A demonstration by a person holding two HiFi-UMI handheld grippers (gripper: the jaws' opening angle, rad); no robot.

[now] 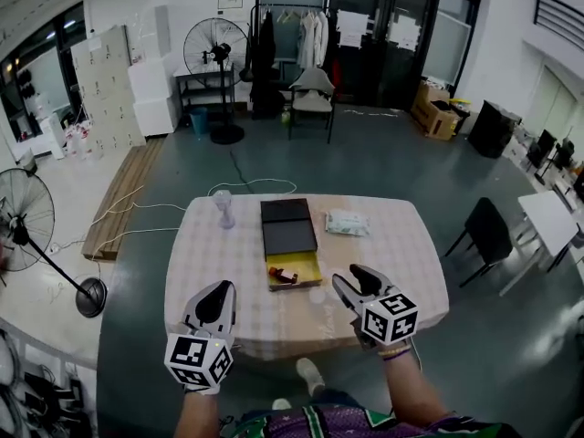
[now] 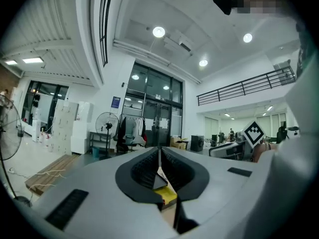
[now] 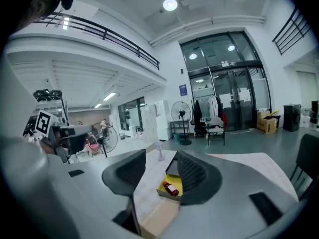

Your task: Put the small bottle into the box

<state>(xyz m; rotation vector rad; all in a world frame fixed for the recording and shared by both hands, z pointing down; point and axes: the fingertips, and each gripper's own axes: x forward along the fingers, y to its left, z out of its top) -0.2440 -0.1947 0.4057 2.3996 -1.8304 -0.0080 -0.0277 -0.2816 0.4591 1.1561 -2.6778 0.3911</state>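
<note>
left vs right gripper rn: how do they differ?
Jaws: the grey left gripper has its jaws closed together, while the grey right gripper has them apart.
Side: the left gripper sits near-left of the open yellow-lined box, the right gripper near-right.
Shared: both hold nothing and are clear of the box, where the small brown red-capped bottle lies.

Clothed table bears box, packet, stemmed glass.
</note>
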